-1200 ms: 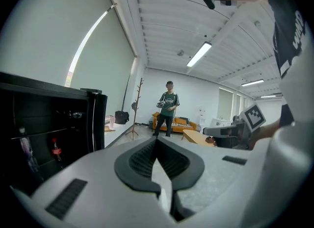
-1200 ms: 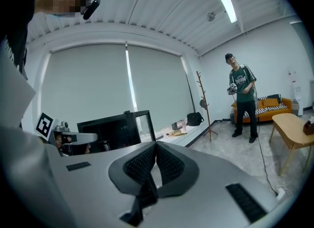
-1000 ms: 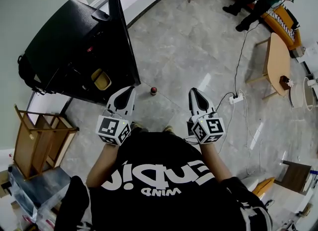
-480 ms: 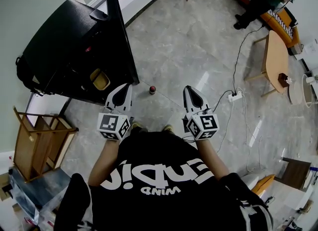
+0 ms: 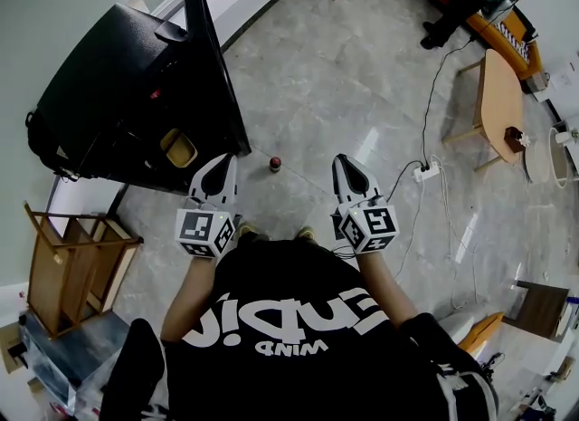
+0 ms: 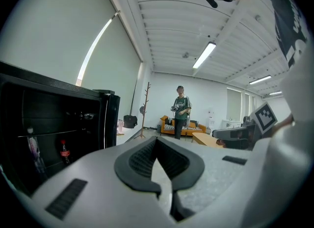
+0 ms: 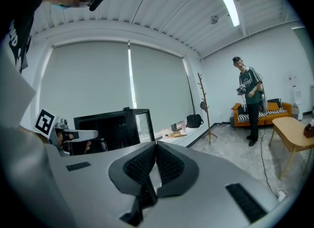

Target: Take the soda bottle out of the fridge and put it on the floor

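Soda bottle (image 5: 275, 165) on floor (image 5: 335, 75) near open black fridge (image 5: 109, 93), ahead between left tool (image 5: 223, 162) and right tool (image 5: 345, 163), both clenched, empty

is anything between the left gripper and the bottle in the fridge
nothing visible does: the fridge door is open and the bottle stands uncovered on a shelf inside, left of the shut left gripper. a second bottle stands on the floor.
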Action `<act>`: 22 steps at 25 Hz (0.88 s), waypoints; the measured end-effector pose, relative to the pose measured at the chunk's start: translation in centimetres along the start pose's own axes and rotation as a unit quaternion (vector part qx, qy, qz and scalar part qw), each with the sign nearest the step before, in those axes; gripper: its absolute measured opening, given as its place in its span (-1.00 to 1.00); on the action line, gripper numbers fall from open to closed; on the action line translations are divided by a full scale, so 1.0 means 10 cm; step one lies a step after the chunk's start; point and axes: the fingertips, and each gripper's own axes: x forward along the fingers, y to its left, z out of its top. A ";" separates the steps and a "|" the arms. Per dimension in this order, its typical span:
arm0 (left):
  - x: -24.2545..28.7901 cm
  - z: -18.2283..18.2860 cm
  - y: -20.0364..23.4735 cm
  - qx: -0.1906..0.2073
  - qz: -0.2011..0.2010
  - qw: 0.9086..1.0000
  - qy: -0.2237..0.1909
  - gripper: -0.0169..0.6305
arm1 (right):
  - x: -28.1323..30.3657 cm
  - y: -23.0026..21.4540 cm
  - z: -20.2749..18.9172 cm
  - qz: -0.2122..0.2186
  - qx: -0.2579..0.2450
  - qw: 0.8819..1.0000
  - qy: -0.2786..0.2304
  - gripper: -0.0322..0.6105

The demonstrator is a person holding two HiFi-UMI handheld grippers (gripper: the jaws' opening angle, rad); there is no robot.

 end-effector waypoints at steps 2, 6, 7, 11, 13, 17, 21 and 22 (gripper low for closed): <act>0.00 0.00 -0.01 0.000 0.000 1.000 0.000 -0.92 | 0.00 -0.01 0.01 -0.001 0.000 1.000 -0.001 -0.82; 0.01 -0.01 -0.04 0.000 0.000 1.000 0.001 -0.92 | -0.01 -0.04 0.02 -0.002 0.000 1.000 -0.001 -0.82; 0.02 -0.01 -0.04 0.001 0.000 1.000 0.002 -0.92 | -0.01 -0.04 0.02 -0.002 -0.001 1.000 -0.001 -0.82; 0.02 -0.02 -0.05 0.002 -0.002 1.000 0.005 -0.92 | 0.00 -0.04 0.01 -0.001 -0.003 1.000 0.001 -0.82; 0.02 -0.03 -0.06 0.004 -0.002 1.000 0.007 -0.92 | 0.00 -0.04 0.01 0.000 -0.003 1.000 0.002 -0.82; 0.03 -0.05 -0.06 0.003 -0.001 1.000 0.008 -0.92 | 0.00 -0.06 -0.02 -0.001 -0.001 1.000 0.004 -0.82; 0.03 -0.05 -0.06 0.004 0.001 1.000 0.008 -0.92 | 0.00 -0.06 -0.04 -0.003 0.002 1.000 0.004 -0.82; 0.03 -0.05 -0.06 0.004 0.001 1.000 0.008 -0.92 | 0.00 -0.06 -0.04 -0.003 0.003 1.000 0.004 -0.82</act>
